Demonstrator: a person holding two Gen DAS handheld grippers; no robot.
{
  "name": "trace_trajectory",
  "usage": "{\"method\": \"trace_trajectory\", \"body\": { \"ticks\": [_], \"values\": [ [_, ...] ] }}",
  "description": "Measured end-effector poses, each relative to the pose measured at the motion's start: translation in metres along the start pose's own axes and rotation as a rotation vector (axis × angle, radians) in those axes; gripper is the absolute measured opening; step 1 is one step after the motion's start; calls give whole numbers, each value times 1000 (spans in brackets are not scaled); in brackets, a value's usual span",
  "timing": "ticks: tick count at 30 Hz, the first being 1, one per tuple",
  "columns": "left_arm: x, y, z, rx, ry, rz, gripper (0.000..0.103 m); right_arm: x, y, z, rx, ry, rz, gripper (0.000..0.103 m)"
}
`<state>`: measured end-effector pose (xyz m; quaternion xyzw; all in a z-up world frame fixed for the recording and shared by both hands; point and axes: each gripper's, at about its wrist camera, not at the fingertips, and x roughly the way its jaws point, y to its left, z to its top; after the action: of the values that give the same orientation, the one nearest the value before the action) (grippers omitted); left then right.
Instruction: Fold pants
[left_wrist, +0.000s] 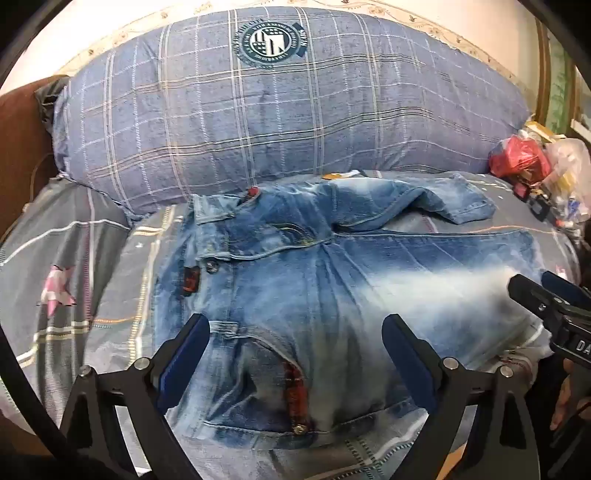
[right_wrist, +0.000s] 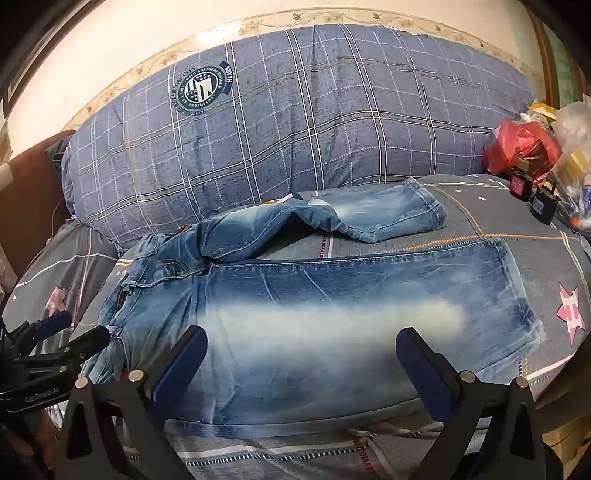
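Faded blue jeans (left_wrist: 314, 280) lie on the bed, waistband to the left, near leg flat toward the right, far leg bent and rumpled by the pillow. My left gripper (left_wrist: 295, 332) is open and empty, hovering over the waist and pocket area. My right gripper (right_wrist: 301, 350) is open and empty over the near leg (right_wrist: 332, 295). The far leg's cuff (right_wrist: 417, 206) lies behind. Each gripper shows in the other's view: the right one (left_wrist: 543, 291) at right, the left one (right_wrist: 70, 332) at left, both open.
A large blue plaid pillow (left_wrist: 288, 122) lies against the wall behind the jeans. The bed has a grey sheet (right_wrist: 535, 236) with pink stars. A pile of plastic bags and small items (right_wrist: 535, 155) sits at the far right. A brown headboard (left_wrist: 18, 147) stands at left.
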<state>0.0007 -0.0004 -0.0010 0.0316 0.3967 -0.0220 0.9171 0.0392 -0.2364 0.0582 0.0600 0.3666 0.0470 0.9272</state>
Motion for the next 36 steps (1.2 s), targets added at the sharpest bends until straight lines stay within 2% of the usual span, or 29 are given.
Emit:
{"method": "trace_trajectory", "body": {
  "ticks": [5, 8, 36],
  "values": [
    [3, -5, 0, 0, 16, 8, 94, 1, 2, -1, -4, 4, -6, 103],
    [1, 2, -5, -13, 0, -15, 94, -2, 7, 5, -3, 10, 1, 103],
    [-2, 7, -6, -19, -8, 13, 94, -5, 15, 1, -46, -4, 32, 103]
  ]
}}
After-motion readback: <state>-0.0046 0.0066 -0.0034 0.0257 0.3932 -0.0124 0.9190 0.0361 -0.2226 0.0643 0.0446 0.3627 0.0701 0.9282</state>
